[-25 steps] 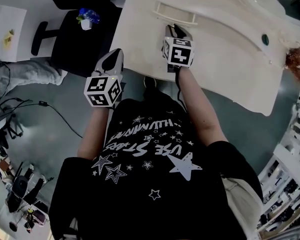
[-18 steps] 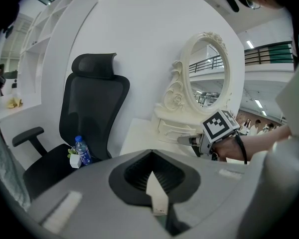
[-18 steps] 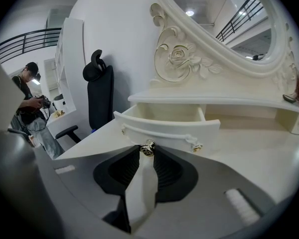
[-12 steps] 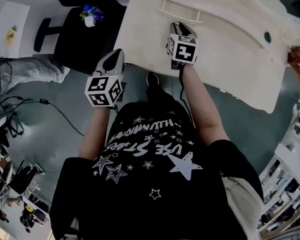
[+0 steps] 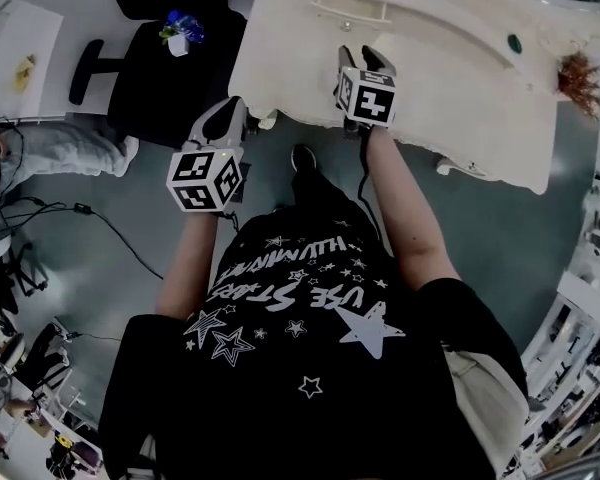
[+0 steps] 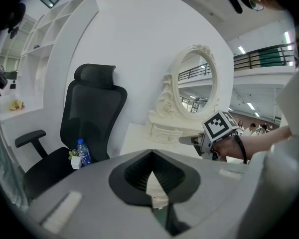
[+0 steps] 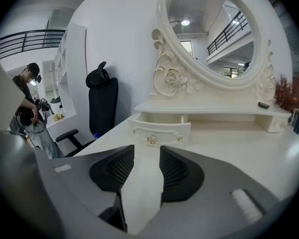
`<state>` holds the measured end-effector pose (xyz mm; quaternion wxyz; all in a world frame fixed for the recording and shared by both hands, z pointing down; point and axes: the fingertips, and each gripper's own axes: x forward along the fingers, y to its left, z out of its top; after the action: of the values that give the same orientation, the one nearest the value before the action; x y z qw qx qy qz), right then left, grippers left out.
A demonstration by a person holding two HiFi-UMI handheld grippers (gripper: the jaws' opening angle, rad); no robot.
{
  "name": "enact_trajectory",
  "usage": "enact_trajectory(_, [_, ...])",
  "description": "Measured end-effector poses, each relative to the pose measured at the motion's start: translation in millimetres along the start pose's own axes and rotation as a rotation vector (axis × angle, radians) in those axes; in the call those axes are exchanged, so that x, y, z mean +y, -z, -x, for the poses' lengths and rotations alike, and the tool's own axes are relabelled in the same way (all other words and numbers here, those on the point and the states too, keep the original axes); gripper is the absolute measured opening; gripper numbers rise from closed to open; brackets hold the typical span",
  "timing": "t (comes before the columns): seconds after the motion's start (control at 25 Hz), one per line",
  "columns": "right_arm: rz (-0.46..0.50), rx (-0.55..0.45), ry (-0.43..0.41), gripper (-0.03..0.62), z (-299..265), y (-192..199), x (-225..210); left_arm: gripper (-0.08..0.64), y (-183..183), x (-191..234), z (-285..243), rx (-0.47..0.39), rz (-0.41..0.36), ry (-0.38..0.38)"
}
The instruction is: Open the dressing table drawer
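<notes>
Your left tongs sit closed with nothing in them, off the table's left edge beside the black mesh office chair. Your right tongs have just been opening; the jaws stand about half apart and empty over the cream table. Just beyond them, the small cream drawer with the ornate metal knob is pulled out under the oval carved mirror. The pull looks finished and you're at the release. Next, draw the right tongs straight back, clear of the drawer front.
</notes>
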<state>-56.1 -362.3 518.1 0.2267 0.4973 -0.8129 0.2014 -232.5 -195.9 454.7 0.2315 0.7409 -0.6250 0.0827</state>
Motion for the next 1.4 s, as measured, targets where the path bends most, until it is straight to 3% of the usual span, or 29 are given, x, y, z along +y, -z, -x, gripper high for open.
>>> enact_trajectory(0.48, [-0.038, -0.103, 0.116, 0.160, 155.3, 45.3, 10.1, 0.002, 45.1, -52.1, 97.4, -0.019, -0.079, 0.151])
enact_trajectory(0.76, [-0.072, -0.133, 0.226, 0.028, 231.6, 81.7, -14.7, 0.002, 82.1, -97.9, 112.2, 0.028, -0.097, 0.268])
enact_trajectory(0.96, [-0.086, -0.229, 0.228, 0.028, 264.2, 70.5, -26.7, 0.002, 85.2, -120.4, 108.1, 0.033, -0.111, 0.309])
enact_trajectory(1.4, [-0.047, -0.249, 0.182, 0.028, 330.5, 85.1, -61.4, 0.002, 100.4, -184.7, 113.5, 0.033, -0.107, 0.298])
